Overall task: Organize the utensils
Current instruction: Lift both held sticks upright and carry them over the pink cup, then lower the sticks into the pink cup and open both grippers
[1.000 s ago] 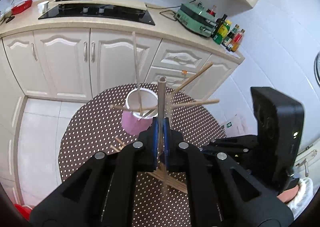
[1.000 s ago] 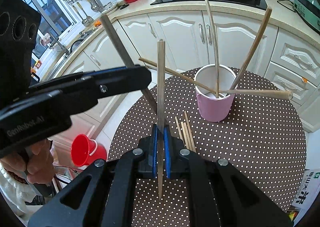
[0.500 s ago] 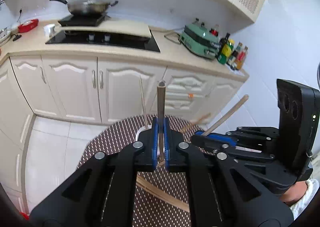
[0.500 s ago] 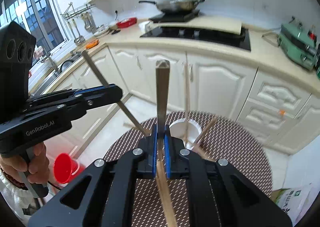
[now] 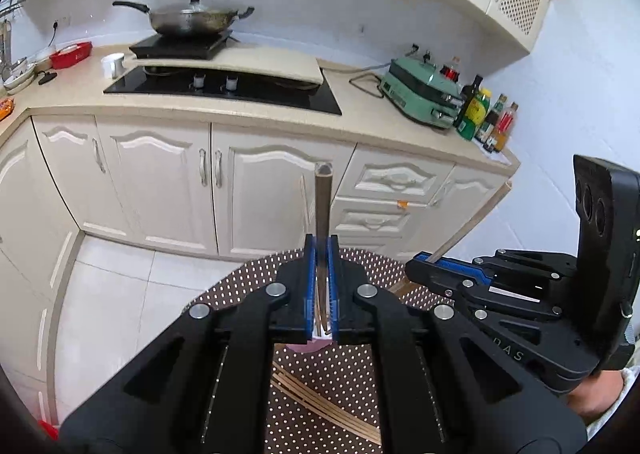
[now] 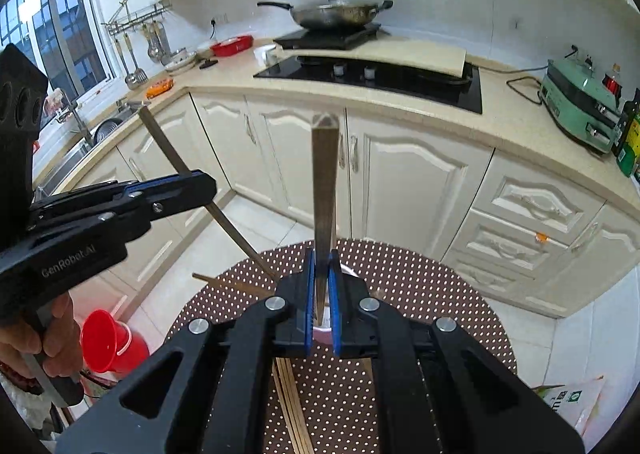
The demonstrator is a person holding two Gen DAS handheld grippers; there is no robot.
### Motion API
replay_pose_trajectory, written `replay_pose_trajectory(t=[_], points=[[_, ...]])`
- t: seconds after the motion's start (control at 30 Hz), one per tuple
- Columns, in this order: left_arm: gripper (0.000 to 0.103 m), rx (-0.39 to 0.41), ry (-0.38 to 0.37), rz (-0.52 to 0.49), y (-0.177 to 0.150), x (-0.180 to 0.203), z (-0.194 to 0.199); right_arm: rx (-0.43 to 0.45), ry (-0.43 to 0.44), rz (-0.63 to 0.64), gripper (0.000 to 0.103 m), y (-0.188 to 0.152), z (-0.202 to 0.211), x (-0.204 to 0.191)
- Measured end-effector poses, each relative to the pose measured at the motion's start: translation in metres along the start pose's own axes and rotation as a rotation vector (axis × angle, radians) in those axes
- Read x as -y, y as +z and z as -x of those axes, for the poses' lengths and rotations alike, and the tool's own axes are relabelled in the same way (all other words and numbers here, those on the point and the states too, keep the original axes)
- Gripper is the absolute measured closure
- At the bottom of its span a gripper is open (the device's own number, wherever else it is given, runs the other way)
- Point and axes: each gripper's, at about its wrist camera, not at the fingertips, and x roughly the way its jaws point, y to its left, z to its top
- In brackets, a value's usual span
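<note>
My left gripper (image 5: pixel 321 254) is shut on a dark wooden chopstick (image 5: pixel 322 202) that stands upright between its blue pads. My right gripper (image 6: pixel 321 266) is shut on another chopstick (image 6: pixel 324 182), also upright. Each gripper shows in the other's view: the right one (image 5: pixel 424 266) holding its tilted chopstick (image 5: pixel 472 222), the left one (image 6: pixel 200 186) with its chopstick (image 6: pixel 180 166). The pink cup (image 6: pixel 322 332) is mostly hidden behind the jaws. Several loose chopsticks (image 5: pixel 320 402) lie on the brown polka-dot round table (image 6: pixel 440 314).
White kitchen cabinets (image 5: pixel 160 182) and a counter with a black hob (image 5: pixel 224 86) and a wok (image 5: pixel 188 18) stand behind the table. A green appliance (image 5: pixel 420 90) and bottles (image 5: pixel 484 114) sit at the right. A red bucket with funnel (image 6: pixel 108 342) stands on the floor.
Both grippers have lifted and tilted up with their chopsticks. The cup and table, in full view a second ago, have dropped low and behind the jaws.
</note>
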Motion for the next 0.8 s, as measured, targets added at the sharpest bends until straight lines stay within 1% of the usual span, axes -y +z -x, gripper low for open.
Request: replay_pose_trajectory(t=[0.27,0.33,0.5,0.63,0.8], points=[[0.097,-0.083,0.003,-0.019,-0.026,-0.001,-0.024,-0.062,-0.001,0.014,0.098,-0.016,-0.015,-0.005],[0.097,-0.104,0.018,-0.037,-0.033,0.000,-0.029,-0.079,-0.004,0.016,0.098,-0.022,-0.020,-0.008],[0.097,-0.149,0.022,-0.046,-0.041,0.001,-0.037,-0.110,-0.010,-0.003,0.098,-0.032,-0.029,-0.009],[0.096,-0.172,0.032,-0.045,-0.046,0.000,-0.039,-0.122,-0.024,-0.015,0.097,-0.038,-0.033,-0.009],[0.096,-0.181,0.043,-0.046,-0.047,0.000,-0.037,-0.132,-0.038,-0.039,0.096,-0.040,-0.034,-0.009]])
